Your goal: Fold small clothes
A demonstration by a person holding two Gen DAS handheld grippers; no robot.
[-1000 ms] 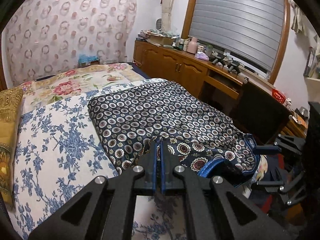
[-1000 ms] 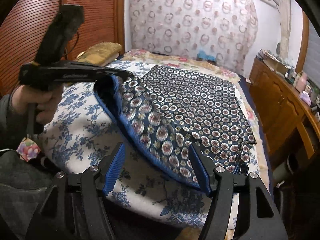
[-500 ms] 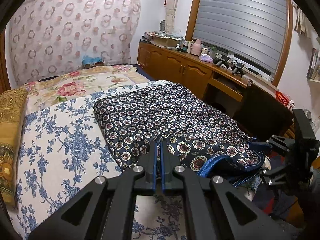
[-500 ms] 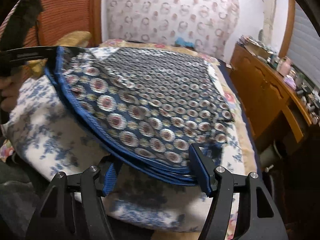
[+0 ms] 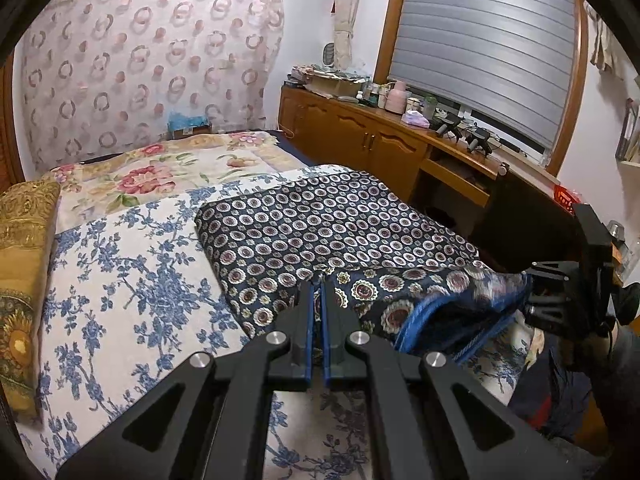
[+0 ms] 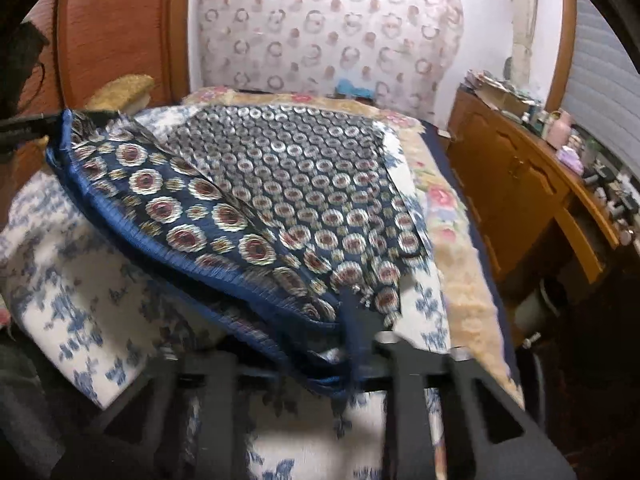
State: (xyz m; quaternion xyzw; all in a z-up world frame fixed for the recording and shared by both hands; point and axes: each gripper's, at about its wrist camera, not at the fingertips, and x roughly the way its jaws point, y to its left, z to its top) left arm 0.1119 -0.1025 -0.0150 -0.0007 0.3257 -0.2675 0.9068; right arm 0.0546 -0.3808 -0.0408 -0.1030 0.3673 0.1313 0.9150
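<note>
The bed [image 5: 120, 280], under a blue-flowered sheet, carries the patterned garment [image 5: 320, 232] across its near right part: most of the cloth lies flat toward the far side, while its blue-ribbed waistband [image 6: 168, 256] is lifted off the sheet at the near edge. The left gripper [image 5: 316, 300] is clenched on one end of that band. The right gripper [image 6: 352, 344] has just been closing with the other end of the band between its jaws; blur hides whether the pads grip it firmly yet.

Judging from this, the main risk is a shallow bite on the right side. The band is stacked in several layers there, so the jaws may catch only the top one, and the lower layers would sag or slip once the fold is carried over. Pulling the two ends unevenly could also drag the flat part askew on the sheet.

The left wrist view shows the flat spread of cloth sharply, and the right gripper [image 5: 560, 300] from outside. Only the right wrist view shows the band's underside, its layering, and the left gripper [image 6: 56, 124] pinching the far corner.
</note>
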